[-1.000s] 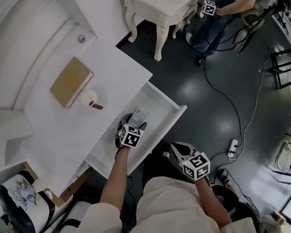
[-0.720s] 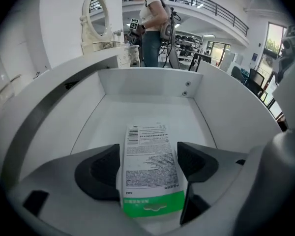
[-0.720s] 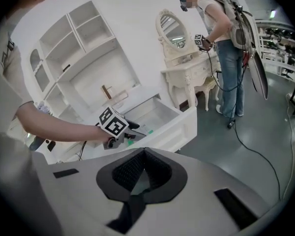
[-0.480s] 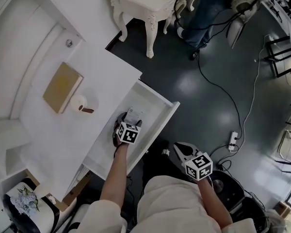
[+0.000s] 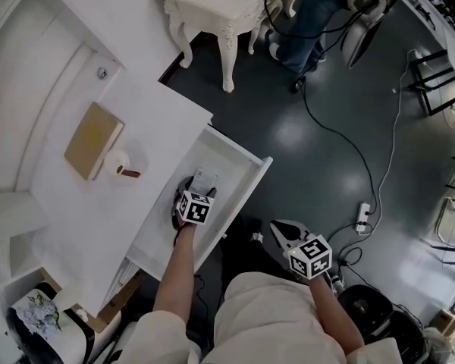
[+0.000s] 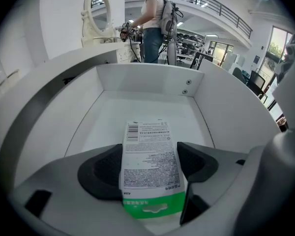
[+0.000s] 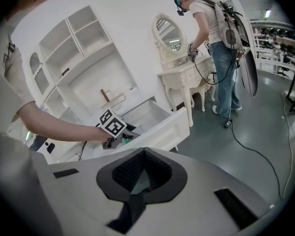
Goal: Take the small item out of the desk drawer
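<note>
The white desk drawer (image 5: 243,174) stands pulled open over the dark floor. My left gripper (image 5: 200,191) reaches into it and is shut on a small white packet (image 5: 205,178) with a green end. In the left gripper view the packet (image 6: 148,149), printed with a barcode and fine text, is pinched between the two dark pads (image 6: 104,170) of the left gripper (image 6: 150,165), above the drawer floor (image 6: 137,109). My right gripper (image 5: 285,236) hovers to the right of the drawer, over the floor. In its own view the right gripper (image 7: 142,175) is shut on nothing and faces the drawer (image 7: 162,124).
A tan book (image 5: 93,139) and a small white cup-like thing (image 5: 118,161) lie on the desk top (image 5: 144,112). An ornate white table (image 5: 212,2) with a person (image 5: 318,10) beside it stands beyond. Cables and a power strip (image 5: 362,218) lie on the floor.
The head view has drifted, so the desk sits further left and up. My left gripper stays in the drawer, shut on the packet. The right gripper has barely moved.
</note>
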Motion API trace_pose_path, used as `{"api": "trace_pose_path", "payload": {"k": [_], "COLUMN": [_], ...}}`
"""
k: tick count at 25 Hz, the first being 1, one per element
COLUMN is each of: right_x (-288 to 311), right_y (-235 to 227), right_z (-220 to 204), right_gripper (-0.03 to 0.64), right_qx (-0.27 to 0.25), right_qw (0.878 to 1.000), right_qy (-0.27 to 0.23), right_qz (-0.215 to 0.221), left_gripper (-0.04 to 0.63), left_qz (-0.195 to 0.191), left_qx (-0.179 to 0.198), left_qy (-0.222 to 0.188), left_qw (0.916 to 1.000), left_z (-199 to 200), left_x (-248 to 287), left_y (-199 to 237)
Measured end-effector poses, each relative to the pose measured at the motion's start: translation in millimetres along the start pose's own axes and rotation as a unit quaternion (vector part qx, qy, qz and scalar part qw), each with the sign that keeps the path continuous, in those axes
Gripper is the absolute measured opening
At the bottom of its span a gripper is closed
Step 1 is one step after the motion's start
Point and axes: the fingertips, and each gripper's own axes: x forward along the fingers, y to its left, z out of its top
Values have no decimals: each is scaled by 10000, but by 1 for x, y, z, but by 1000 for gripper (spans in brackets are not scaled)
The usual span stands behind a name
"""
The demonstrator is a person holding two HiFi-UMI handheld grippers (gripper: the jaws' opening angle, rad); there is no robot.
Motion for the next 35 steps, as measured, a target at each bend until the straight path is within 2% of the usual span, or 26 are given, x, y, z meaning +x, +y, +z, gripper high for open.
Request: {"api": "trace_pose_path", "payload": {"k": [12, 23, 28, 35], "right_x": [-3, -6, -1, 14], "right_y": [-1, -3, -1, 14], "right_z": [10, 45, 60, 79], "right_gripper": [26, 25, 26, 26], "right_qx": [-124, -262, -358, -519], "right_qw": [9996, 9975, 9965, 9947], "right_qy": [-244, -651, -738, -801], "right_qz": [88, 110, 160, 375], "left_gripper": [362, 362, 362, 362], "left_qz": [114, 495, 706, 794], "left_qx": [-36, -58, -206, -499], "left_qy": [-457, -1080, -1366, -1696], "left_qw": [9989, 9929, 9879, 9810], "left_z": [23, 52, 58, 67], "left_x": [-30, -95, -121, -152], "left_y": [-18, -25, -27, -41]}}
